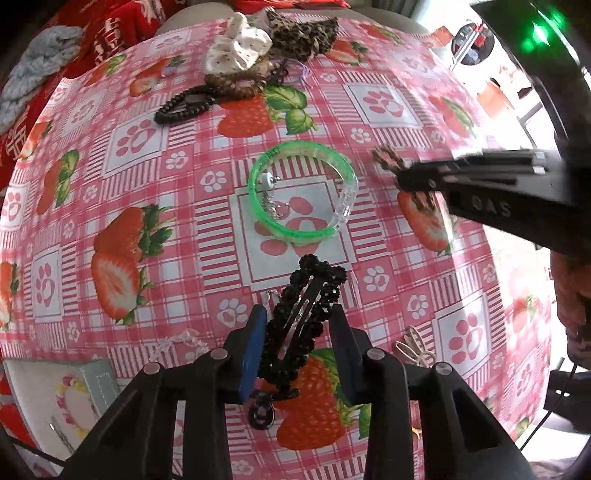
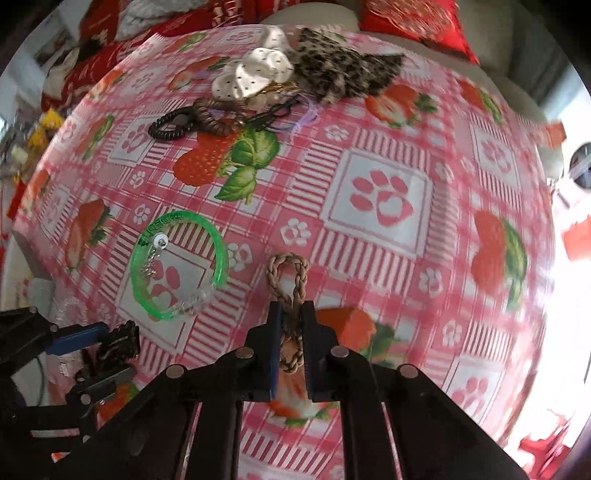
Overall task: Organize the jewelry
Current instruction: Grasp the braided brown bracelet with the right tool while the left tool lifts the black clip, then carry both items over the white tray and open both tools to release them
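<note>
Black tongs [image 1: 299, 325] over strawberry-print tablecloth [image 1: 388, 99]; red cushions [image 2: 413, 22] behind.

The small silvery pieces [image 1: 271, 201] inside the green bangle [image 1: 303, 192] are too tiny for us to identify. Our right side of the tablecloth [image 2: 498, 236] smears into blur and glare.

Left gripper [image 1: 300, 317]: fingers set a moderate gap apart, pads pressed on a black beaded hair clip [image 1: 306, 314] held between them, pointing forward over the table.
Right gripper [image 2: 291, 325]: fingers drawn close together, clamped on a braided brown hair tie [image 2: 289, 280] whose loop projects beyond the tips.
Relative position: right gripper forward and right of the left gripper.
</note>
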`<action>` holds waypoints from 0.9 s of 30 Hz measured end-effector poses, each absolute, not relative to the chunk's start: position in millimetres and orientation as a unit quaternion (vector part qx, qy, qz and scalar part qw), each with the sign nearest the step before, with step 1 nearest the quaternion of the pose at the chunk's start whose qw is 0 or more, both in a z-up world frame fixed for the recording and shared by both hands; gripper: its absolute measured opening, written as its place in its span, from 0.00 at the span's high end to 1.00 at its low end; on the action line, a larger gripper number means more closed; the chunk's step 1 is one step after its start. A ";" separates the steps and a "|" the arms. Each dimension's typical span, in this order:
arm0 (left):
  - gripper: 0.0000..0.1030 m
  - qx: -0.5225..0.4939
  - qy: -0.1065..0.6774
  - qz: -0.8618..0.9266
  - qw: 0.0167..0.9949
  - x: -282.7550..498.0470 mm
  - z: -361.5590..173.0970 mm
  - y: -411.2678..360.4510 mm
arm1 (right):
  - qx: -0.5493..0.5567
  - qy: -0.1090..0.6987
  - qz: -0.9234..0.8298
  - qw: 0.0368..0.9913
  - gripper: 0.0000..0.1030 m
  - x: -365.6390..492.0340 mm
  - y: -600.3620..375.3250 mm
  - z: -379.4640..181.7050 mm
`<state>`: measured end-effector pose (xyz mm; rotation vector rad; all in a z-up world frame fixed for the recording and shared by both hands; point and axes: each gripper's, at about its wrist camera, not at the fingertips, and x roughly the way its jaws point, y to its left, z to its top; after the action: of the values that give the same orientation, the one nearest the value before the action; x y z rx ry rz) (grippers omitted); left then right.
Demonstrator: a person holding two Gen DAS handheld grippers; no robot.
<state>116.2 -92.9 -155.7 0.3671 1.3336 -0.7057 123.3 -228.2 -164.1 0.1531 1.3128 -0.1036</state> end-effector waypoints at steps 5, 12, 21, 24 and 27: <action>0.61 0.140 0.598 -0.314 0.724 114.9 -136.2 -68.8 | 0.107 0.609 -0.046 0.785 0.89 101.1 -232.1 -154.9; 0.61 0.117 0.586 -0.305 0.742 106.5 -112.8 -44.8 | 0.149 0.606 -0.044 0.780 0.89 70.9 -224.1 -141.8; 0.61 0.098 0.584 -0.277 0.757 92.5 -95.8 -4.7 | 0.170 0.604 -0.031 0.778 0.89 50.6 -194.7 -119.8; 0.61 0.084 0.584 -0.261 0.764 89.3 -90.4 20.1 | 0.173 0.604 -0.021 0.778 0.89 48.7 -176.5 -112.7; 0.61 0.071 0.585 -0.245 0.770 85.0 -85.4 44.0 | 0.168 0.605 -0.010 0.779 0.89 49.6 -156.5 -105.6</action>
<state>85.0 44.0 -85.4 0.1541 1.2678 -0.5308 49.6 -156.5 -105.6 0.3627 1.3070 -0.0217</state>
